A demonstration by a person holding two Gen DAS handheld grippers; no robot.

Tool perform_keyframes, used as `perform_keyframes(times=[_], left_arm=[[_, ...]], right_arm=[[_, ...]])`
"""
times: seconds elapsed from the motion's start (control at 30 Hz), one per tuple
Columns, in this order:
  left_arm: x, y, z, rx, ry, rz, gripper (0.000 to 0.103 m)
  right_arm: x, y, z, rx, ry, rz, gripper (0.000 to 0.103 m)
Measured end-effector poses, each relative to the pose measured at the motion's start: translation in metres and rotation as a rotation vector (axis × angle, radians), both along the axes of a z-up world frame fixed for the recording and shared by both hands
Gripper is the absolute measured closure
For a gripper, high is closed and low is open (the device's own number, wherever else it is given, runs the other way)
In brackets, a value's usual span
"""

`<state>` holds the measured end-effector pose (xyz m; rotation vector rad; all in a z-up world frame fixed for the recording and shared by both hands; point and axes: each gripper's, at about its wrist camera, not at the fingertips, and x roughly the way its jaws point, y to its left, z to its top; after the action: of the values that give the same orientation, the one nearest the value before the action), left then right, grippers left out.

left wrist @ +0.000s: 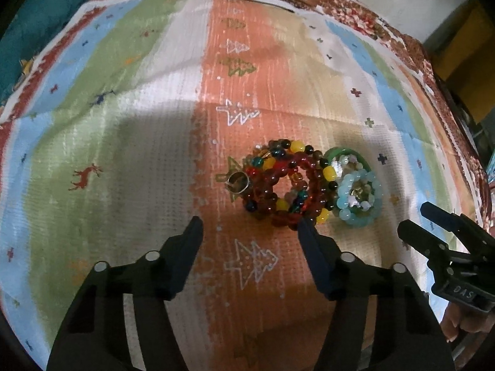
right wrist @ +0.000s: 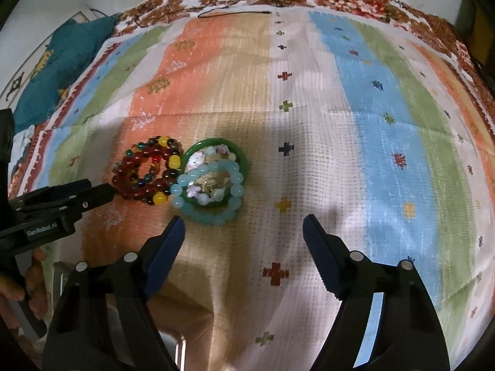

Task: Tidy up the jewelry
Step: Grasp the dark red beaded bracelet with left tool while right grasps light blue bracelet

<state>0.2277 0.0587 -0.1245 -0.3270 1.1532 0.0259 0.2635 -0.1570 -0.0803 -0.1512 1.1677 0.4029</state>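
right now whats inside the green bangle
Inside the green bangle lie pale pearly beads and something shiny. A light blue bead bracelet lies across its near side, covering part of the contents, so individual pieces can't be told apart.

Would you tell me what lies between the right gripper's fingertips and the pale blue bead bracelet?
Only bare striped cloth separates the right gripper from the bracelet, in the right wrist view.

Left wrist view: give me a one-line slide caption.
Open left gripper hovers over striped cloth near red bead bracelets, a ring and pale blue bracelet.
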Motion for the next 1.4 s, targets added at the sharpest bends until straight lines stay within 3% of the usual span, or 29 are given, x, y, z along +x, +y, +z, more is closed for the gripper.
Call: perform_keyframes(times=[0.1,0.6,0.73,1.07,1.4], left_arm=[[0.004,0.002,-0.002,-0.020,0.001,-0.004,0.046],[0.014,0.002,-0.011,-0.085,0.016,-0.032,0.072],[0.014,0.000,-0.012,-0.083,0.012,-0.045,0.083],[0.013,0.003,-0.011,-0.073,0.006,-0.045,0.090],[0.007,0.001,0.010,-0.066,-0.029,-0.061,0.090]], right_arm=[[0.001,0.004,-0.003,-0.004,0.002,0.016,0.025],[0.016,0.010,-0.025,0.005,0.057,0.005,0.047],[0.021,0.010,-0.029,0.006,0.059,0.003,0.058],[0.022,0.016,-0.033,0.026,0.076,0.026,0.087],[0.020,0.007,-0.023,0.064,0.096,0.020,0.091]])
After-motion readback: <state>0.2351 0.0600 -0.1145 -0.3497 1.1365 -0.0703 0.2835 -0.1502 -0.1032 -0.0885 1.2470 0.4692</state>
